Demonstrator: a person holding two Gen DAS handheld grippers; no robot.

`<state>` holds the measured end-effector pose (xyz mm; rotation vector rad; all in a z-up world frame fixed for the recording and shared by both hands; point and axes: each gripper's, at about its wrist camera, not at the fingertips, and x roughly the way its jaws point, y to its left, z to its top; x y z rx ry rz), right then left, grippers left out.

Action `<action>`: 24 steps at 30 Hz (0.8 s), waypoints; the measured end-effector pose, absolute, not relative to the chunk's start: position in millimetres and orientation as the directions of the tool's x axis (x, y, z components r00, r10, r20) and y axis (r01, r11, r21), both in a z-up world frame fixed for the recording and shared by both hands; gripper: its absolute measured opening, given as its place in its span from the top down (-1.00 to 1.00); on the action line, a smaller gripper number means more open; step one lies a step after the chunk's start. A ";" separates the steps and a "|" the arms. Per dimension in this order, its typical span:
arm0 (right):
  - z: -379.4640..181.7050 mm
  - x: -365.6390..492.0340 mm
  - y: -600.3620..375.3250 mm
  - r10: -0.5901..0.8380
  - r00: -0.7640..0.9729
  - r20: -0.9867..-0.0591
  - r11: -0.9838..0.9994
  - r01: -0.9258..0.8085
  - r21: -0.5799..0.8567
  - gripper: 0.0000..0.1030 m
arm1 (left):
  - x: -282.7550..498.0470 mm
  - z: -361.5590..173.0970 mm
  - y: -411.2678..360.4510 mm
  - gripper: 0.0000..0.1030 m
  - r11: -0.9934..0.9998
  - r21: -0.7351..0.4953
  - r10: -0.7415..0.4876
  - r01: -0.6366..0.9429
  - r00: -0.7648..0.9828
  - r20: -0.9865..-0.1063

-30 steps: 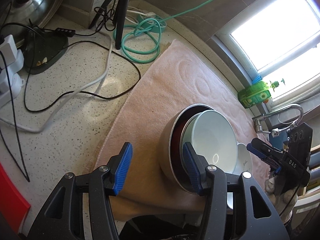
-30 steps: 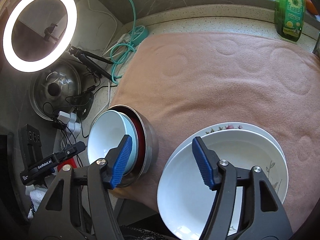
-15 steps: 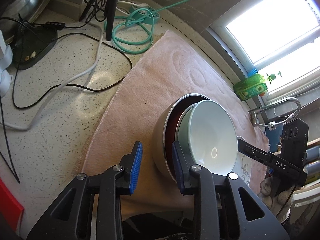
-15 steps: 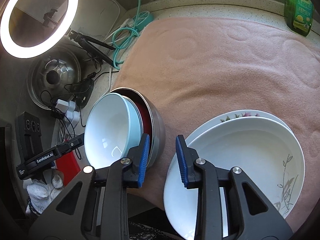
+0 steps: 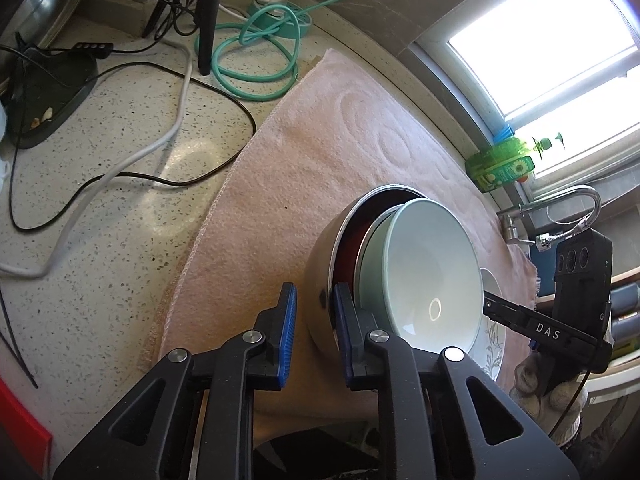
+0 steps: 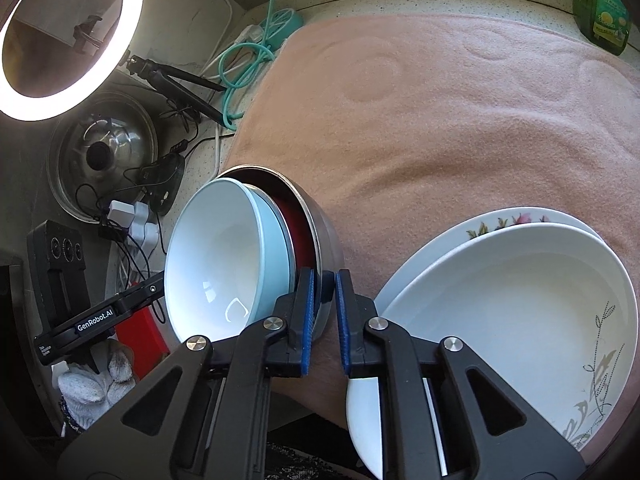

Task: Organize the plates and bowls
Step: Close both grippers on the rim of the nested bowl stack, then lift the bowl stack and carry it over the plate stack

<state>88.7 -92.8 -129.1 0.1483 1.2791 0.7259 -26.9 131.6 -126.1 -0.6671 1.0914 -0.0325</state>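
The tabletop fills the left half of my left view, speckled and crossed by cables; the pink towel spreads over it and takes most of the upper right of my right view.

On the towel, at the lower right of the right view, two plates lie stacked: the plain white plate on top of the flowered plate. Beside them, at the middle of both views, is the nest of bowls: the steel bowl outermost, a dark red bowl inside it, and the pale blue bowl innermost, with another pale rim just under it.

What has changed within the last second is my tongs. Both pairs were spread wide; now both have narrowed onto the steel bowl's rim from opposite sides. My left tongs have one pad outside the steel wall and one inside, and my right tongs straddle the near rim the same way. The pads look to be pinching the wall, though a thin gap could remain.

I judge the plates and the bowls are each already gathered, and this two-sided grip prepares me to lift or shift the whole nest. The inner bowls sit tilted, so they could slide if I tip it.
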 end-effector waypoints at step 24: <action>-98.4 83.5 -102.4 0.584 0.144 -0.799 0.750 -0.473 0.463 0.79 | -22.2 -97.6 108.4 0.77 0.863 -0.425 -0.241 -0.271 0.519 -0.820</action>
